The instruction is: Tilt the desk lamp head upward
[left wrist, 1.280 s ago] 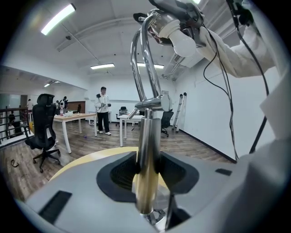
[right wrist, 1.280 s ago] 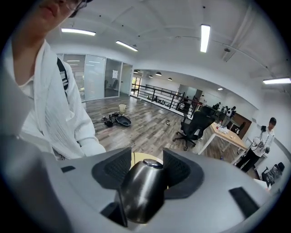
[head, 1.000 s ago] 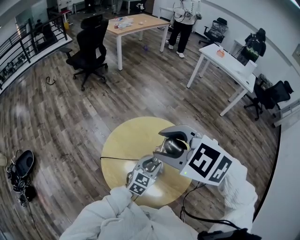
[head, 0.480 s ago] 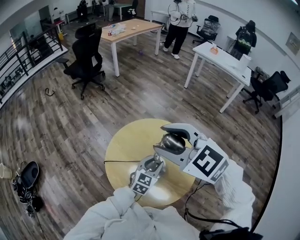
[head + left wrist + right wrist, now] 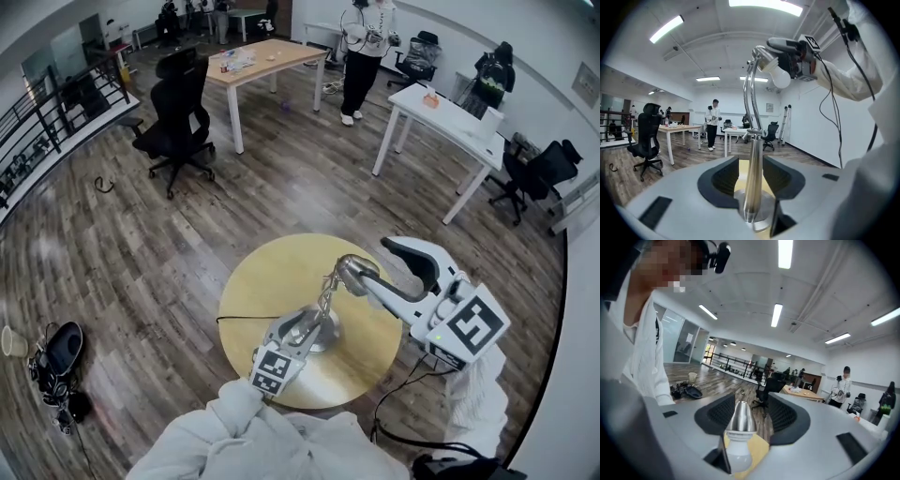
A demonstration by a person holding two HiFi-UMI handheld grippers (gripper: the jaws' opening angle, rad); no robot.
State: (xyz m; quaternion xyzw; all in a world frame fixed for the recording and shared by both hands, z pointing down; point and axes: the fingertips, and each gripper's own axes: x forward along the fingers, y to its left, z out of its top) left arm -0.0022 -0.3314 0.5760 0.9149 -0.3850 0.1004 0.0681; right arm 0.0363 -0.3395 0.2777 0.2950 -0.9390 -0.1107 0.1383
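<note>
A chrome desk lamp stands on the round yellow table (image 5: pixel 267 281). My left gripper (image 5: pixel 305 325) is shut on the lamp's post (image 5: pixel 752 183) just above its round base (image 5: pixel 326 339), with a pad close on each side. The jointed arm (image 5: pixel 749 98) rises to the lamp head (image 5: pixel 354 272), a chrome cone with a white bulb (image 5: pixel 739 453). The head (image 5: pixel 739 420) lies between the jaws of my right gripper (image 5: pixel 375 264), against one pad and clear of the other. That gripper is open. In the left gripper view the head (image 5: pixel 774 70) is up high, at the right gripper.
A black cable (image 5: pixel 246 319) crosses the table from the lamp. Beyond it stand a black office chair (image 5: pixel 178 103), a wooden desk (image 5: pixel 262 58), a white desk (image 5: pixel 450 122) and a person (image 5: pixel 364 47). A dark bag (image 5: pixel 54 349) lies on the wood floor at the left.
The right gripper has swung out to the right and the lamp head with it. The head, tucked low over the base before, now stands raised on its arm. The left gripper stayed on the post.
</note>
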